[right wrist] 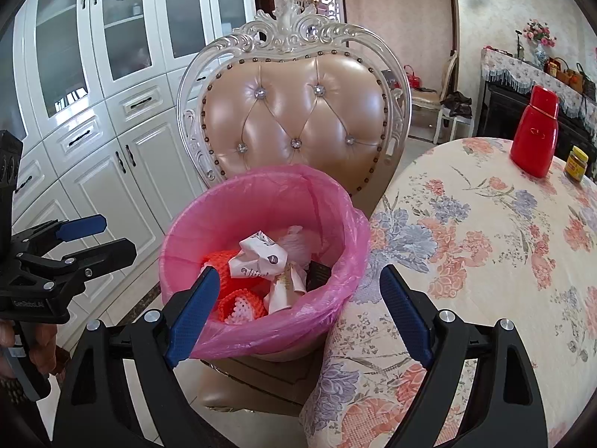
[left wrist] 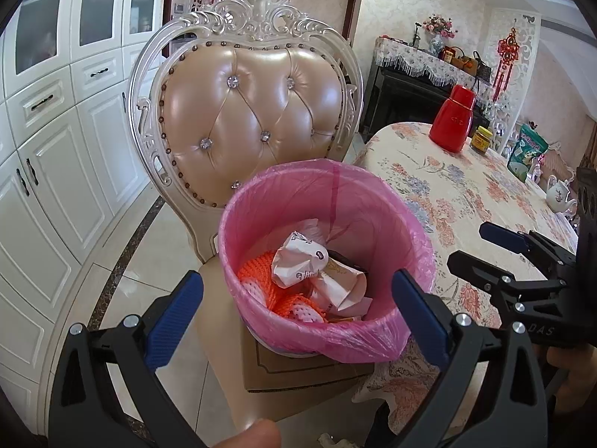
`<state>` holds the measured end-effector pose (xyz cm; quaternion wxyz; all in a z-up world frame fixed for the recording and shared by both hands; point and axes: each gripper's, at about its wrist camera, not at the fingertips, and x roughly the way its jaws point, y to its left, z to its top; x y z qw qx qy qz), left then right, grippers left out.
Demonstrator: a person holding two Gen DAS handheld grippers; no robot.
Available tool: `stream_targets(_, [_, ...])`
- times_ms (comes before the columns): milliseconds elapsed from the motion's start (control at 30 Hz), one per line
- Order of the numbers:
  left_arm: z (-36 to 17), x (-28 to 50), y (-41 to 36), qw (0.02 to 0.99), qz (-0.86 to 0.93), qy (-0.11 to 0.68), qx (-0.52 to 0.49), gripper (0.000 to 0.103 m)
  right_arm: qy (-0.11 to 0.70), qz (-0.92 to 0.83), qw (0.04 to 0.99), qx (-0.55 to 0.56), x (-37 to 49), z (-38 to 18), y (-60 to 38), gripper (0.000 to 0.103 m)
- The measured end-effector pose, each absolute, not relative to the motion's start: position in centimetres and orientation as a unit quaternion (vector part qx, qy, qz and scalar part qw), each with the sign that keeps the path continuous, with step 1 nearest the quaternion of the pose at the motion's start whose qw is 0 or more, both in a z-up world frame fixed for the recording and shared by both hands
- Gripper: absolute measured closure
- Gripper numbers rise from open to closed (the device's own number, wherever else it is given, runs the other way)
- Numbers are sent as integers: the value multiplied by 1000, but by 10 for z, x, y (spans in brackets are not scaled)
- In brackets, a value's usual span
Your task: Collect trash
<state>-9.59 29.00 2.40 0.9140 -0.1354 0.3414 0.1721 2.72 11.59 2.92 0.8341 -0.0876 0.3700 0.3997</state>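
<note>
A small bin lined with a pink bag (left wrist: 380,339) (right wrist: 261,190) stands on a cardboard box (left wrist: 298,367) on the seat of an ornate chair. Inside lie crumpled white paper (left wrist: 302,261) (right wrist: 261,257), orange foam netting (left wrist: 257,272) (right wrist: 238,298) and a dark item (right wrist: 317,272). My left gripper (left wrist: 298,306) hovers over the bin's near rim, open, nothing between its blue pads. My right gripper (right wrist: 298,306) is also open and empty above the bin's near rim; it shows at the right of the left wrist view (left wrist: 481,250).
The chair's tufted beige back (left wrist: 253,112) (right wrist: 298,119) rises behind the bin. A round table with a floral cloth (left wrist: 466,194) (right wrist: 485,242) lies to the right, carrying a red flask (left wrist: 453,119) (right wrist: 535,134), a yellow-lidded jar (right wrist: 577,162), a green packet (left wrist: 528,149) and a teapot (left wrist: 558,192). White cabinets (left wrist: 56,130) line the left.
</note>
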Motion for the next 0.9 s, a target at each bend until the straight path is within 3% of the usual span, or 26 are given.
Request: stream_targets(900, [28,-95,289,917,167,338,-133,5,366,403,834,-88,25,34,115,20])
